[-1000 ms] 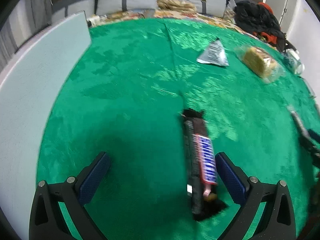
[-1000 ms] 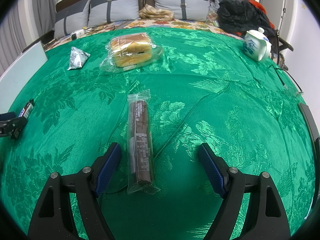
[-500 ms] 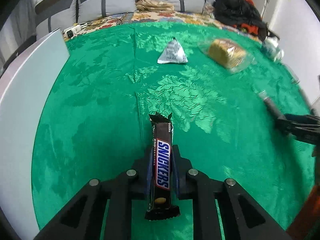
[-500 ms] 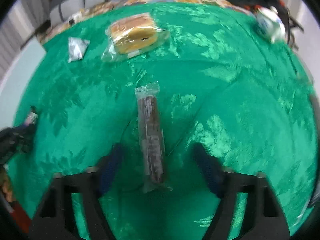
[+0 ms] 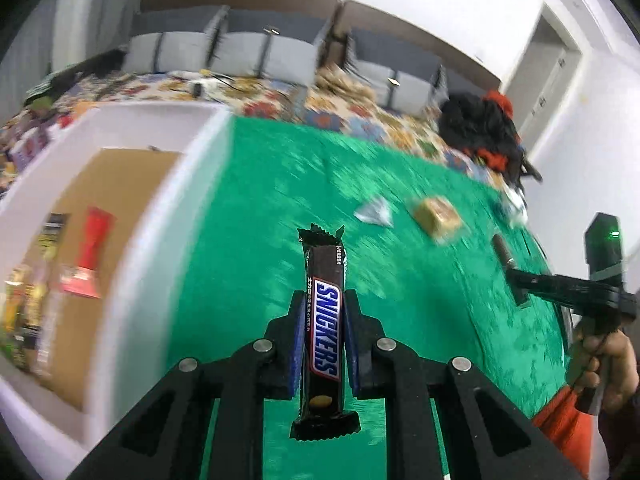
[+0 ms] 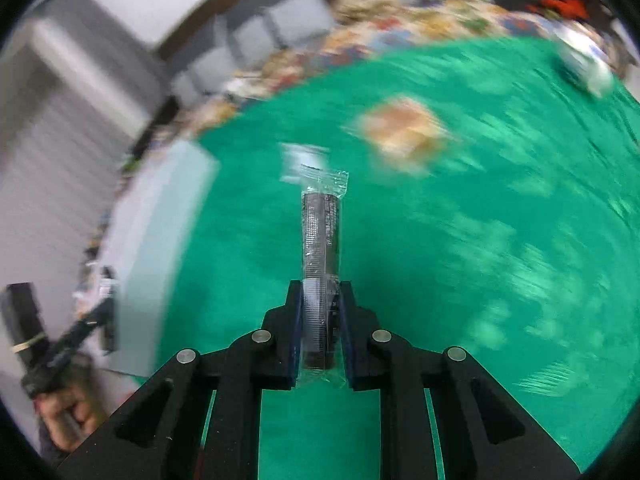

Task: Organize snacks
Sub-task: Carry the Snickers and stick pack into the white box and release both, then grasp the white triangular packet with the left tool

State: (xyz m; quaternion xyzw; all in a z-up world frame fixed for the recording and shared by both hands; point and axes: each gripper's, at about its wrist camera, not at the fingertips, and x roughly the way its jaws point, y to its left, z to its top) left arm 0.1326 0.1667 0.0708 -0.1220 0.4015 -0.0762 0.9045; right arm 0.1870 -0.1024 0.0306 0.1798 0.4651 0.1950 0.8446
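**Room around the green cloth**

A green patterned cloth fills the centre. Grey cushions line the wall at 12 o'clock, above a floral sheet. Dark clothes lie at 2 o'clock. A blurred white teapot sits at 1 o'clock.

We look along each gripper's fingers from close behind, raised over the green cloth, both views sharing the white box, bread pack.
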